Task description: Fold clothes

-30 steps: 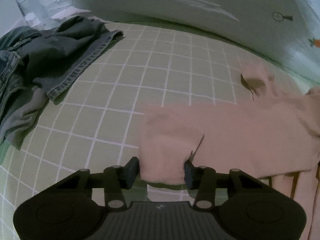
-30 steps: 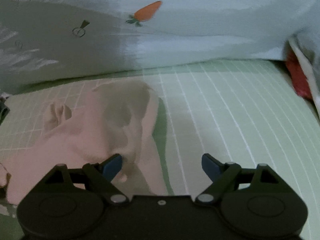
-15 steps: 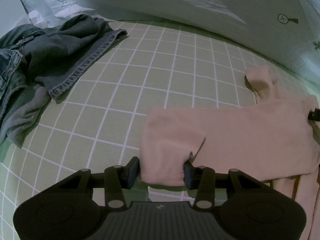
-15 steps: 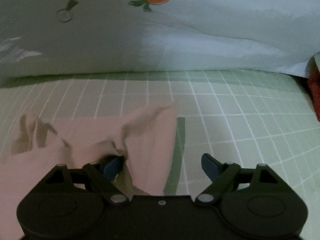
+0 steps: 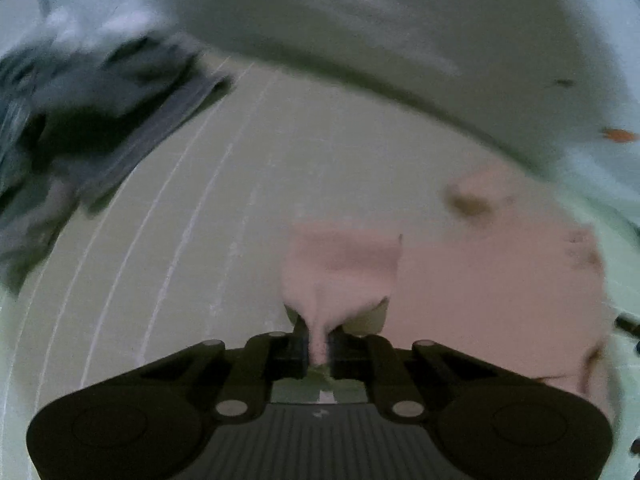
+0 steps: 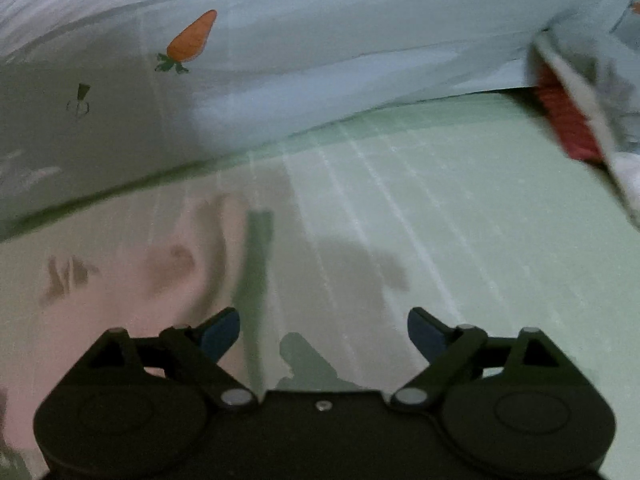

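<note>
1. No brand name, label or readable writing is showing in either view; the only markings are prints on the pale blue bedding (image 6: 320, 40), namely an orange carrot with a green top (image 6: 188, 42) and a small dark outline motif (image 6: 80, 102) below and to its left.
2. The left gripper (image 5: 319, 350) is pinching a corner of the pink garment (image 5: 480, 292): its two black fingers (image 5: 294, 354) are sitting almost together, with only a thin tongue of pink cloth squeezed between them.
3. From that pinch the cloth is fanning upward into a bunched flap, and the rest of the garment is spreading flat to the right across the green gridded sheet (image 5: 240, 220).
4. The left view is smeared by motion, so finer details of the garment's edge cannot be made out.
5. The right gripper (image 6: 324, 332) is standing wide open, its blue-tipped fingers (image 6: 222, 332) far apart and gripping nothing.
6. Its left fingertip is lying over or just beside the garment's right edge; whether it is touching the cloth cannot be told.
7. In the right view the pink garment (image 6: 100, 280) is filling the lower left, while bare green sheet (image 6: 460, 220) is lying between and beyond the open fingers.
8. A heap of dark denim clothes (image 5: 80, 120) is lying at the upper left of the left view, well apart from the pink garment.
9. A red and white item (image 6: 568, 120) is lying at the right edge of the right view, blurred.
</note>
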Available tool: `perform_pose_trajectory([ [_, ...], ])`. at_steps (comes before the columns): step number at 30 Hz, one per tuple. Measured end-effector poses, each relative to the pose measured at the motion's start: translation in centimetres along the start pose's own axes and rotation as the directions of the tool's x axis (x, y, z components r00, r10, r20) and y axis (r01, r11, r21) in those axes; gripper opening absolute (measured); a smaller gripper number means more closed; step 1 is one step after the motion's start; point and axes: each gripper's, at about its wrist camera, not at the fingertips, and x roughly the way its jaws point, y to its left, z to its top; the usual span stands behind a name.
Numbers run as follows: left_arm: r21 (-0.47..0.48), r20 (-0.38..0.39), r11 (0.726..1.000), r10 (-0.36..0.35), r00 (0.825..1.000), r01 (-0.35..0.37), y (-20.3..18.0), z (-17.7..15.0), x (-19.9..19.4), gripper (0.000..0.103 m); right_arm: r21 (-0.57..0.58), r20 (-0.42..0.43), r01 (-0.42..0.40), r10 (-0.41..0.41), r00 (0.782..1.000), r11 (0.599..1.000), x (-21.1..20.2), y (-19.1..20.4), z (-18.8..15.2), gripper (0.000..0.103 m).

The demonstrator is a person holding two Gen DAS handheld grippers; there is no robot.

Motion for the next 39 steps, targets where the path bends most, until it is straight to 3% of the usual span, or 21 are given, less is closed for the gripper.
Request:
perform_pose_trajectory([
  [5,0.114,0.057,0.982,-0.16,0.985,0.153,-5.5,-0.8,-3.7,0.009,0.03,-0.004,0.048,-0.047,0.999,0.998,-3.5,-3.4,-3.6,0.091],
  [9,0.213,0.0,0.938,-0.28,0.96,0.274,-10.3,-3.6,-5.1,0.01,0.089,-0.003,0.06,-0.06,0.998,0.994,-6.0,-6.1,-5.9,0.091],
  [10,0.227,-0.019,0.93,-0.292,0.956,0.289,-11.5,-4.7,-5.3,0.015,0.088,0.001,0.067,-0.068,0.998,0.994,-6.6,-6.5,-6.4,0.091],
  [12,0.257,-0.061,0.916,-0.303,0.951,0.308,-13.2,-7.0,-5.5,0.036,0.085,0.006,0.079,-0.079,0.997,0.993,-7.7,-7.2,-7.5,0.091],
  [13,0.272,-0.082,0.909,-0.307,0.948,0.317,-14.1,-8.2,-5.6,0.062,0.081,0.008,0.081,-0.082,0.997,0.993,-8.2,-7.5,-7.9,0.092],
  [14,0.287,-0.094,0.904,-0.302,0.949,0.316,-14.6,-9.3,-5.8,0.081,0.078,0.012,0.08,-0.081,0.997,0.994,-8.6,-7.8,-8.4,0.092],
  [15,0.299,-0.094,0.904,-0.291,0.952,0.306,-14.9,-10.2,-6.0,0.084,0.075,0.019,0.075,-0.076,0.997,0.994,-9.0,-8.0,-8.8,0.093],
  [17,0.3,-0.095,0.914,-0.255,0.962,0.272,-14.8,-11.3,-6.3,0.085,0.049,0.036,0.047,-0.049,0.998,0.998,-9.8,-7.9,-9.5,0.102],
  [22,0.22,-0.063,0.964,-0.136,0.989,0.147,-13.0,-12.8,-7.1,0.09,-0.074,0.041,-0.069,0.072,0.997,0.995,-10.7,-5.8,-9.7,0.103],
  [27,0.191,-0.04,0.98,-0.056,0.998,0.063,-11.2,-13.3,-7.2,0.093,-0.26,0.013,-0.161,0.17,0.985,0.952,-10.3,-0.9,-10.0,0.102],
  [31,0.177,-0.025,0.984,0.002,1.0,0.003,-9.9,-13.5,-7.1,0.093,-0.367,-0.035,-0.22,0.223,0.974,0.904,-9.1,2.8,-10.2,0.078],
  [36,0.165,0.002,0.985,0.043,0.999,-0.043,-9.2,-14.2,-7.6,0.093,-0.395,-0.099,-0.28,0.263,0.96,0.875,-7.6,5.3,-10.9,0.072],
  [38,0.13,0.01,0.991,0.03,0.999,-0.032,-8.9,-15.1,-8.3,0.093,-0.399,-0.104,-0.289,0.27,0.957,0.87,-7.5,5.4,-11.0,0.066],
  [39,0.112,0.007,0.994,0.014,1.0,-0.014,-8.6,-15.5,-8.6,0.093,-0.39,-0.111,-0.303,0.283,0.953,0.869,-7.5,5.3,-10.9,0.055],
])
